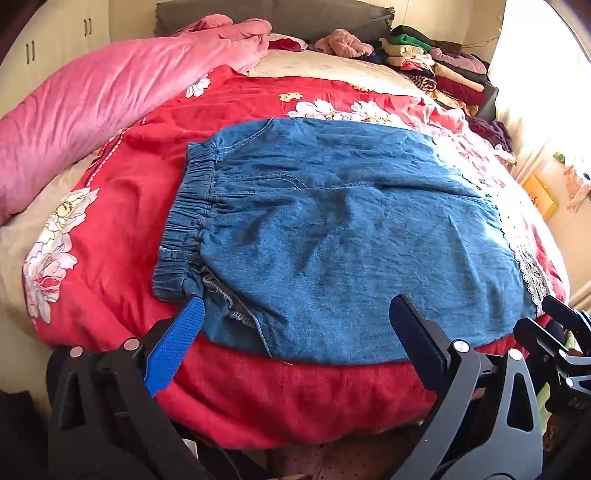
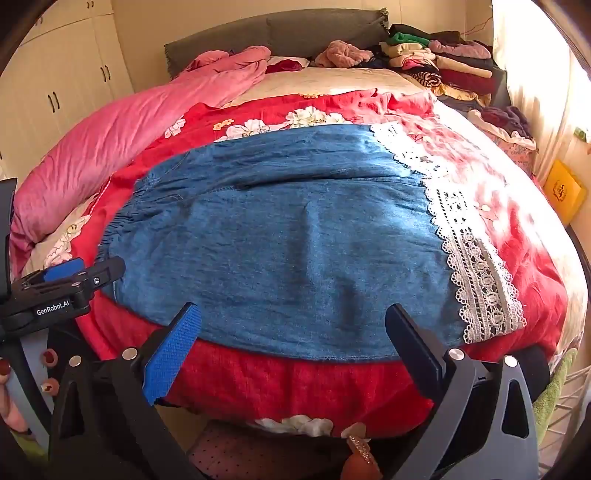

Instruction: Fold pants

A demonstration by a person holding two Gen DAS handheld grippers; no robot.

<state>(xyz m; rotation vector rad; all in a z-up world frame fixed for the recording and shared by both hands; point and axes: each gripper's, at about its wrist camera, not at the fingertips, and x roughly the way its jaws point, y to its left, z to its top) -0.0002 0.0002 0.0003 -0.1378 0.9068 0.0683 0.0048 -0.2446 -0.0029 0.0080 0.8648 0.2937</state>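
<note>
Nearest, the left hand-held gripper (image 1: 295, 325) and the right hand-held gripper (image 2: 293, 332) both hover at the bed's near edge with fingers spread apart, gripping nothing. Just beyond them the denim pants (image 1: 332, 236) lie flat on the red floral quilt (image 1: 122, 199), elastic waistband (image 1: 184, 221) to the left, white lace hem (image 2: 476, 266) to the right. Farther left rests a pink comforter (image 1: 103, 96); far right, a stack of folded clothes (image 1: 436, 62) sits near the grey headboard (image 2: 295, 29).
</note>
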